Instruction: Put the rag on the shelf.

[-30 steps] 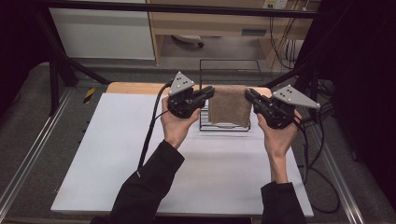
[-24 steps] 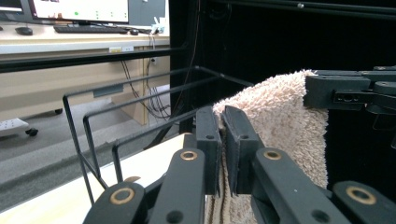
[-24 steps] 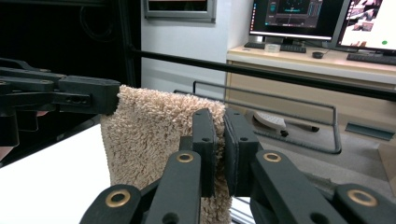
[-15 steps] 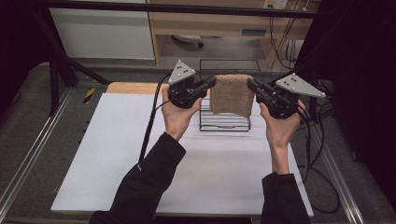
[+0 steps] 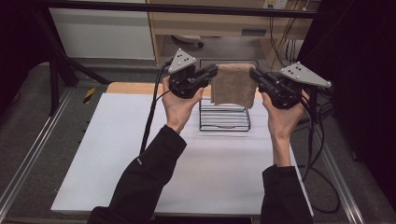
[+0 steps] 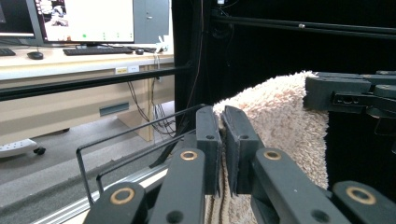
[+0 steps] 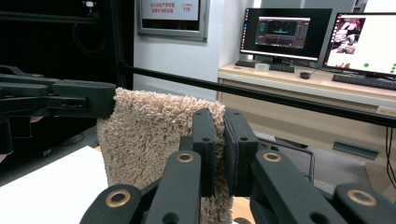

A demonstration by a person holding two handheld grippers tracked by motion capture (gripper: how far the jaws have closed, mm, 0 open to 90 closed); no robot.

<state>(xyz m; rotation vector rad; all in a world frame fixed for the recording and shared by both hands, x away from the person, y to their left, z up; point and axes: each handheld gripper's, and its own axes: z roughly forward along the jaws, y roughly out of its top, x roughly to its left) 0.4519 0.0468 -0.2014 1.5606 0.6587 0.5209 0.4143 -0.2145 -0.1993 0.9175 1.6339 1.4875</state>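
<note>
A beige fluffy towel (image 5: 233, 85) hangs folded in the air above a black wire rack (image 5: 224, 117) at the far side of the white table. My left gripper (image 5: 214, 72) is shut on the towel's upper left corner. My right gripper (image 5: 252, 73) is shut on its upper right corner. In the left gripper view the towel (image 6: 285, 126) sits pinched between the jaws of the left gripper (image 6: 222, 122), with the right gripper (image 6: 348, 93) holding its far edge. In the right gripper view the towel (image 7: 149, 140) is clamped in the right gripper (image 7: 223, 128), and the left gripper (image 7: 70, 102) grips the far corner.
The rack stands on a white tabletop (image 5: 107, 158) with a wooden strip (image 5: 133, 87) along its far edge. Cables (image 5: 317, 154) trail off the right side. A desk with monitors (image 7: 280, 32) stands beyond the table. Metal rails (image 5: 28, 158) run alongside the table.
Both grippers have lifted the towel off the wire rack and raised it; it now hangs in the air above the rack.
</note>
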